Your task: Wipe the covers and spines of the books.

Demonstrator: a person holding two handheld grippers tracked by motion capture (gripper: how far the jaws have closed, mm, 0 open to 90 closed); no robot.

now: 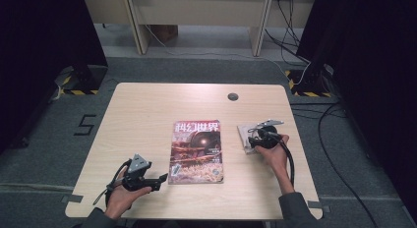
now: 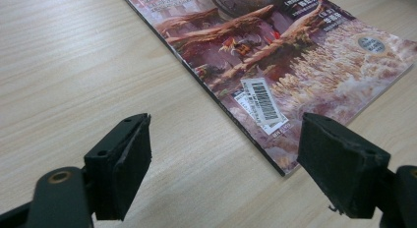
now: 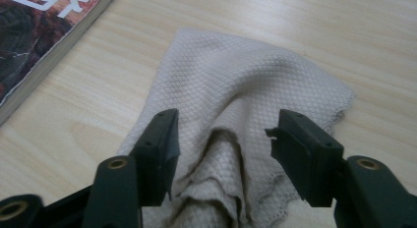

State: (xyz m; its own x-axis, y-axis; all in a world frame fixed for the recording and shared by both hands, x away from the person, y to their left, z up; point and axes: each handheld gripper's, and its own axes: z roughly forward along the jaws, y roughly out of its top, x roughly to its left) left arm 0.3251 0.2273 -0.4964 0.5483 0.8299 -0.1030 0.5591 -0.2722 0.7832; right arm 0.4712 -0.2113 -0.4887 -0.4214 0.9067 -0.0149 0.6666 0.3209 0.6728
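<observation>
While scanning down from the high view, starting with the right tool (image 1: pixel 253 139), held in the right hand (image 1: pixel 275 152) over the right side of the pale wooden desk (image 1: pixel 147 110). Parked right over the crumpled beige woven cloth (image 1: pixel 244 134), which lies flat on the desk, just right of the magazine and apart from it.

Cutting to the right gripper view: spread wide, both black pads (image 3: pixel 160 149) clear of the fabric. Between them, a bunched ridge of that cloth (image 3: pixel 246 75), rising up the middle and touched on neither side. Beyond the ridge, fanning out flat across the wood, with a frayed edge off to the right. Top left corner, just catching the spine edge of the magazine.

Over to the left tool (image 1: pixel 160 181) now, gripped in the left hand (image 1: pixel 123 193) near the front left of the desk. Pointing toward the colourful glossy magazine (image 1: pixel 196 152) with the red and brown cover art, tips just beside its near left corner. Lying closed and flat in the middle of the desk, cover up.

From the left gripper view: spread wide again, nothing pinched, pads hanging just above bare wood. Between the pads and a little farther off, the magazine's near corner, with a white barcode sticker (image 2: pixel 263 101) close to the spine. Not touching the cover, as far as can be told.

Farther back on the desk, a small dark round grommet (image 1: pixel 233 97), well apart from everything else.
</observation>
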